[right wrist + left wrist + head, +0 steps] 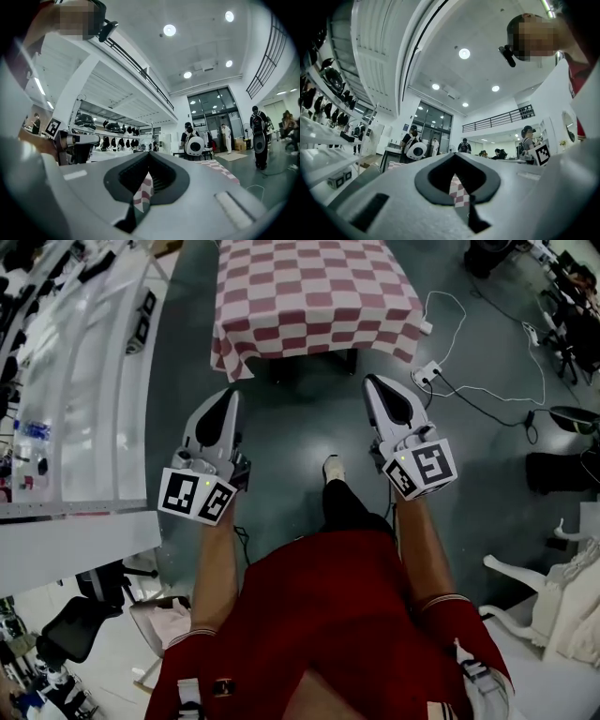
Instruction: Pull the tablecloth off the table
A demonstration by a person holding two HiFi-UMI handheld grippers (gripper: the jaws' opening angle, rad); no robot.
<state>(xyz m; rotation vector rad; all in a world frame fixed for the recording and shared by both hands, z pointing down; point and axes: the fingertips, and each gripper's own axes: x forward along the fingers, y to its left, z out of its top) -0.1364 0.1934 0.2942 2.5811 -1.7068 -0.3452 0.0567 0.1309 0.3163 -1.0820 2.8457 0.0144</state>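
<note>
The cloth (309, 296), in red and white checks, covers the tabletop at my 12 o'clock. Its near hem hangs toward me and the corners droop at 11 and 1.

My left gripper (230, 393) points to 12 o'clock, its tip just at the hem's left corner. My right gripper (370, 381) lies alongside, well apart from it, with its tip just beside the right part of the hem.

In the left gripper view my fingers (403, 192) are together, with a narrow fold of the checks nipped in the seam between them. More of the cloth shows past the gripper at 9 o'clock. In the right gripper view the fingers are likewise closed, clamped on a creased strip of the same checks.

My shoe (333, 467) stands on the grey floor (300, 418) between the two grippers, at 6 o'clock from the table. A white cable (455, 320) loops over the floor at 2 o'clock and runs to a socket block (427, 371) near my right gripper. A long white shelf (84, 362) runs along at 9 o'clock. People (412, 140) stand far off in the hall.
</note>
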